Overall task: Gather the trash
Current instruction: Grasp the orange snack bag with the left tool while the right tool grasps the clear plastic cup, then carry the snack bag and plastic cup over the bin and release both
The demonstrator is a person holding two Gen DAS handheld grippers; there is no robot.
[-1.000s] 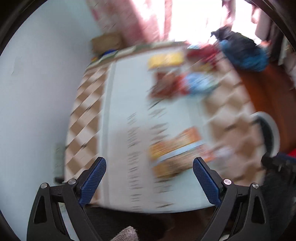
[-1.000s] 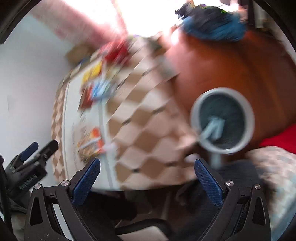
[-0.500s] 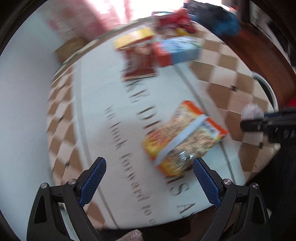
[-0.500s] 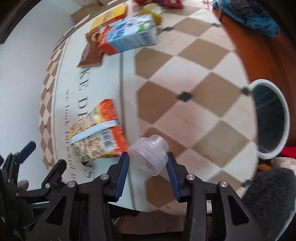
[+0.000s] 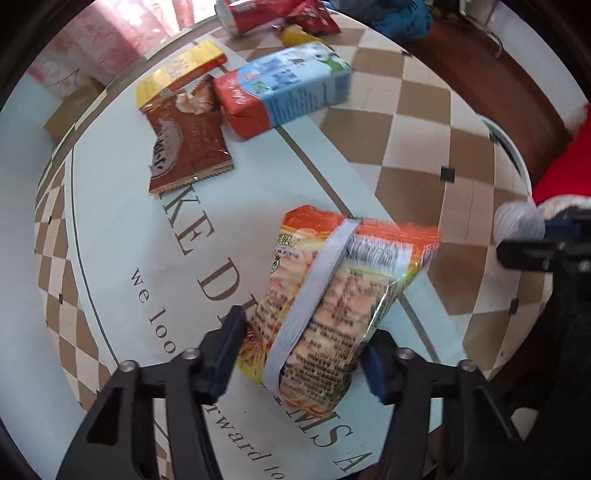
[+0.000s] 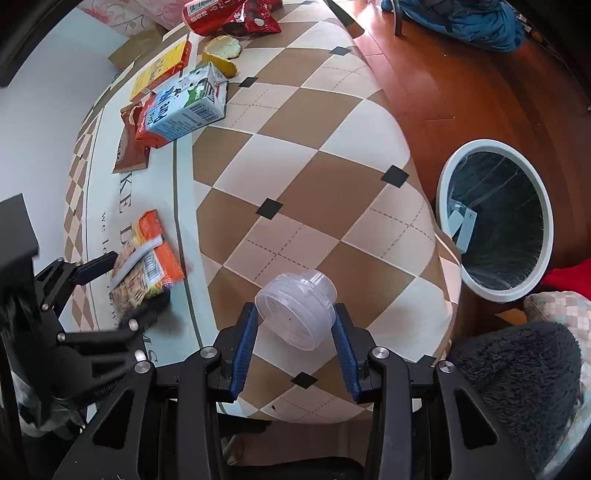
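Observation:
An orange noodle packet with a grey band lies on the pale printed tablecloth. My left gripper points straight down over it. Its jaws are closing, with the packet's near end between them and both pads touching its sides. In the right wrist view the same packet sits between the left gripper's fingers. My right gripper is shut on a clear plastic cup, held tilted above the checkered cloth. A white-rimmed bin with a black liner stands on the floor to the right.
Farther up the table lie a blue milk carton, a brown wrapper, a yellow packet, a red can, a red wrapper and citrus peel. A grey fluffy cushion is at the lower right.
Both grippers came down toward the table. The left jaws went from wide apart to closed in around the noodle packet. The right jaws closed on the clear cup and still hold it.

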